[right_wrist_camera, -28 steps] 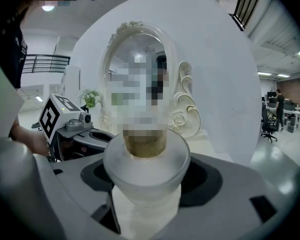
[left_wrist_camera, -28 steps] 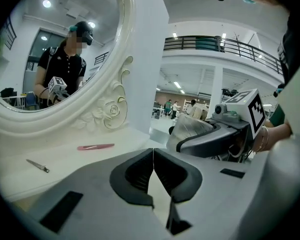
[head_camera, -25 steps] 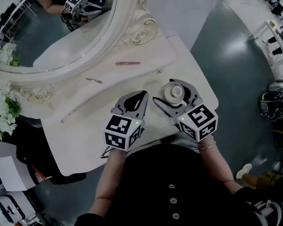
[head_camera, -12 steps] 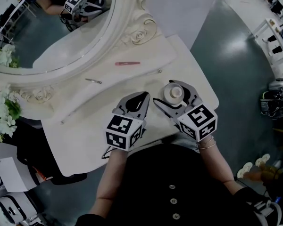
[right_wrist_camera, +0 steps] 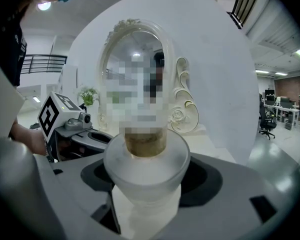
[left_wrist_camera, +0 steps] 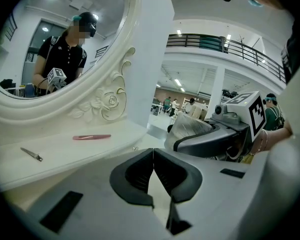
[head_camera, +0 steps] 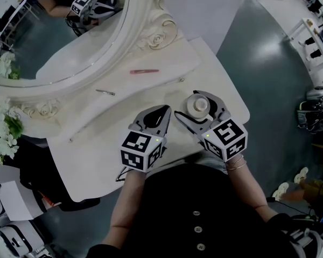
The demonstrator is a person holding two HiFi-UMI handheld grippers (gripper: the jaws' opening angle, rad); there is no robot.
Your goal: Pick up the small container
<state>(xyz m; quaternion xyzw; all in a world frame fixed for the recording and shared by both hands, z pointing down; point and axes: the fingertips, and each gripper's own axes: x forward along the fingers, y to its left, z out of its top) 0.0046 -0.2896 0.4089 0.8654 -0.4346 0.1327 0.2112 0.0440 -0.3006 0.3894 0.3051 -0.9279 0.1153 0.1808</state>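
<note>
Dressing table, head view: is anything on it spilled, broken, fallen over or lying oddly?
Nothing stands out. The small container stands upright between the right gripper's jaws, with no spill around it. A pink stick and a small metal tool lie flat on the table near the mirror. The left gripper is shut and empty.

Looks along left gripper (left_wrist_camera: 153, 156): jaws pressed together, nothing between. Just to the right, side-on, right gripper (left_wrist_camera: 184, 135) with its marker cube (left_wrist_camera: 250, 115). Ahead on white tabletop (left_wrist_camera: 50, 160), pink stick (left_wrist_camera: 92, 137) and thin metal tool (left_wrist_camera: 31, 154), perhaps tweezers, below ornate mirror (left_wrist_camera: 65, 44).
</note>
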